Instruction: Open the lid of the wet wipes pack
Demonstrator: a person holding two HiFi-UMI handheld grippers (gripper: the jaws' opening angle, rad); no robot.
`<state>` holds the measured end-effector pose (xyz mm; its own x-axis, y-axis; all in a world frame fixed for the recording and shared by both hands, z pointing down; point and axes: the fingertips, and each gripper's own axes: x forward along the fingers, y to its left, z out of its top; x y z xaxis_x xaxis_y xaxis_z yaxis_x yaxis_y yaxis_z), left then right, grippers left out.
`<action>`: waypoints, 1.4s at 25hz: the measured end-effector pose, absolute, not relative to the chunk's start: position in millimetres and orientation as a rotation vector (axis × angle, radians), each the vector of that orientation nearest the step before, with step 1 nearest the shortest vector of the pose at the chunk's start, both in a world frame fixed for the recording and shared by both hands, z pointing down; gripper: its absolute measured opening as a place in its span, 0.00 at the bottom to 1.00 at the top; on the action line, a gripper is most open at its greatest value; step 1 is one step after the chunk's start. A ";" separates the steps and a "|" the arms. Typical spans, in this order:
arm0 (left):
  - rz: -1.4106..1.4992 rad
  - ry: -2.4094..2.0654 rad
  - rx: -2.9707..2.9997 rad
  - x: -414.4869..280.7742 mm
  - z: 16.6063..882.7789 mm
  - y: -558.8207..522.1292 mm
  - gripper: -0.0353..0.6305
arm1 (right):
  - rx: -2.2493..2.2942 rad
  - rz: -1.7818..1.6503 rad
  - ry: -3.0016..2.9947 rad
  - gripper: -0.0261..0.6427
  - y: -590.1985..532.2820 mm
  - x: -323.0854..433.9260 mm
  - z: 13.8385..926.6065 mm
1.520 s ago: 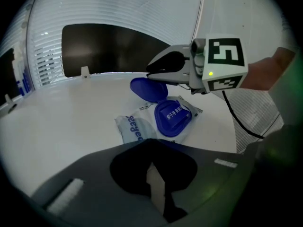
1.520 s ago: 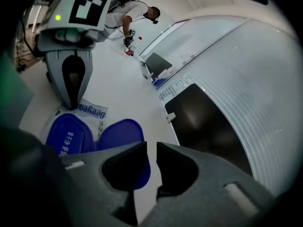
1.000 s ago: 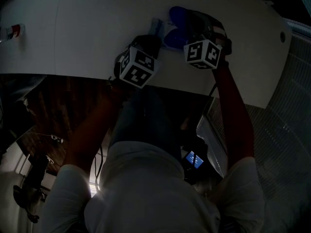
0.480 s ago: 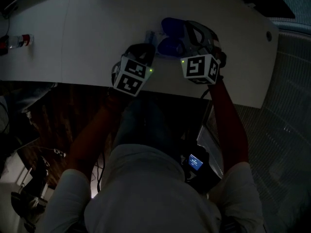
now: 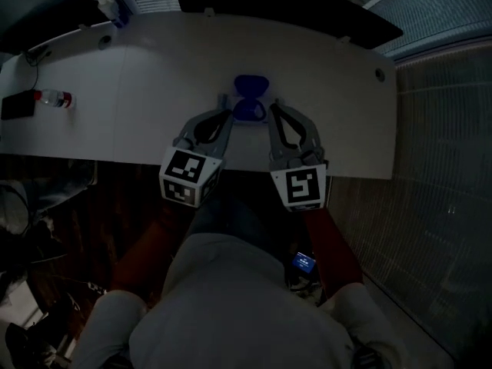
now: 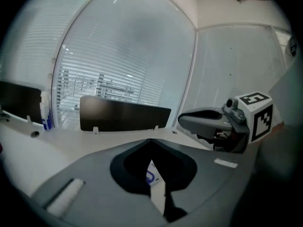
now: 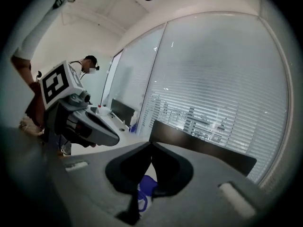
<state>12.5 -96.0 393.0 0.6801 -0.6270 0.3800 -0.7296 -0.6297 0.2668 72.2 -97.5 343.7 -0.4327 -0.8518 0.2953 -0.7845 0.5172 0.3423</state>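
Observation:
The wet wipes pack [image 5: 250,98] is blue and lies on the white table [image 5: 154,75], near its front edge. It shows as two rounded blue parts, and I cannot tell how its lid stands. My left gripper [image 5: 224,109] hangs just left of the pack with its jaws together and nothing in them. On the pack's right my right gripper [image 5: 275,106] is likewise shut and empty. Both are lifted clear of the pack. A bit of the pack shows through the jaw window in the left gripper view [image 6: 150,175] and the right gripper view [image 7: 147,186].
A water bottle [image 5: 52,97] and a black box [image 5: 15,104] lie at the table's left end. A dark screen [image 5: 284,6] stands along the far edge, before window blinds. A person [image 7: 87,67] stands far off to the left in the right gripper view.
Both grippers have risen off the pack and drawn back toward the table's front edge. The pack stays on the table between their tips.

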 end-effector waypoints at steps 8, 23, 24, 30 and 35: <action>0.179 -1.122 2.622 3.5 279.4 -55.7 0.06 | 1.576 -0.149 -2.535 0.04 -27.2 53.0 235.2; 0.033 -1.010 2.685 -0.3 223.5 31.5 0.06 | 1.686 0.011 -2.672 0.04 64.7 41.6 157.0; 0.024 -1.009 2.687 -0.1 221.8 32.1 0.06 | 1.691 -0.008 -2.658 0.04 66.1 42.4 154.6; 0.024 -0.995 2.718 9.2 229.5 40.4 0.06 | 1.709 0.004 -2.646 0.04 71.9 51.7 176.1; 0.012 -1.022 2.729 2.1 228.0 36.0 0.06 | 1.682 -0.012 -2.665 0.04 69.8 43.3 169.3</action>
